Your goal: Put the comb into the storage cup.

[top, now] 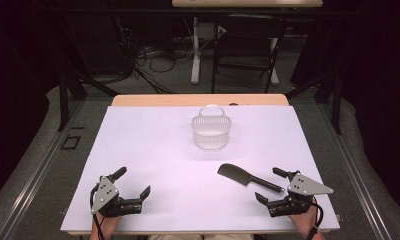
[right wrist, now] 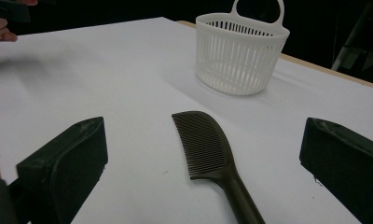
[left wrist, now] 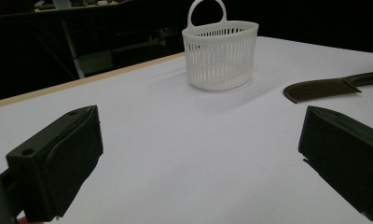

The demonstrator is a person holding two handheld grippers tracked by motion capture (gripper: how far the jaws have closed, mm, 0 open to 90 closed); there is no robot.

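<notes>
A dark comb [top: 245,177] lies flat on the white table [top: 153,145], right of the middle, its handle toward the near right corner. In the right gripper view the comb [right wrist: 208,147] lies ahead, between the two wide-apart jaws. My right gripper [top: 270,184] stands open close by the comb's handle end, not touching it. A white slatted basket [top: 211,129] with a loop handle stands upright at the back middle; the basket [left wrist: 220,53] is far ahead in the left gripper view. My left gripper [top: 133,182] rests open at the near left with nothing between its jaws.
Beyond the table's far wooden edge [top: 198,100] stand a folding chair [top: 248,45] and a desk leg among floor cables. Dark floor surrounds the table on both sides.
</notes>
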